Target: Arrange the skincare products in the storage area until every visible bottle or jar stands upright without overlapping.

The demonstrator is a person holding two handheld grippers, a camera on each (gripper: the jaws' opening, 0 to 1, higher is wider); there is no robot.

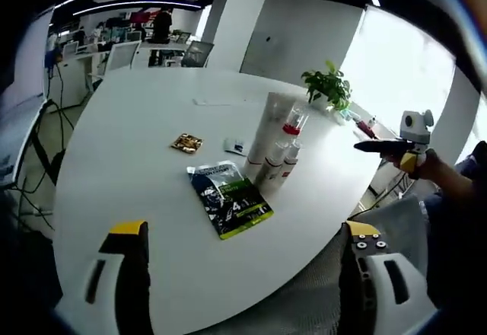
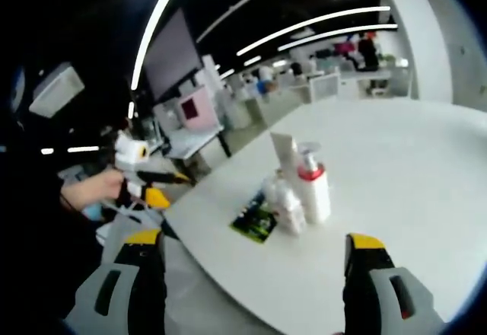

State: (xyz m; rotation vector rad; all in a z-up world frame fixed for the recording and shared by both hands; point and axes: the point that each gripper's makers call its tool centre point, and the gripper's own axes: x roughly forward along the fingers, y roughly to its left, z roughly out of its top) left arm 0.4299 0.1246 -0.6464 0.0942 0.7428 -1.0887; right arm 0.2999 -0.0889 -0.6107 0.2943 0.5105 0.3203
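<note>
Left gripper view shows the skincare cluster near the middle of a smooth white round bench (image 1: 137, 145): a clear pump bottle (image 1: 294, 126) with a red collar, a tall pale tube (image 1: 268, 126) beside it, and smaller white bottles (image 1: 275, 161) in front, all close together and partly overlapping one another, so their exact count is hard to tell. Just beside them lies a flat glossy dark-and-green sachet (image 1: 228, 198), with a small gold-brown packet (image 1: 186, 144) and a small white card (image 1: 235, 147) farther off. A leafy potted plant (image 1: 329, 85) stands near the far rim. The left gripper (image 1: 247, 263) hangs near the bench's edge, its jaws spread wide and empty.

Right gripper view has the same pump bottle (image 2: 313, 184) upright, the tube (image 2: 284, 154) behind it, smaller bottles (image 2: 283, 200) blurred together, and the sachet (image 2: 256, 221) beside them. The right gripper (image 2: 255, 270) has its jaws spread apart, holding nothing. A hand (image 2: 91, 189) holds the other gripper at the left.
</note>
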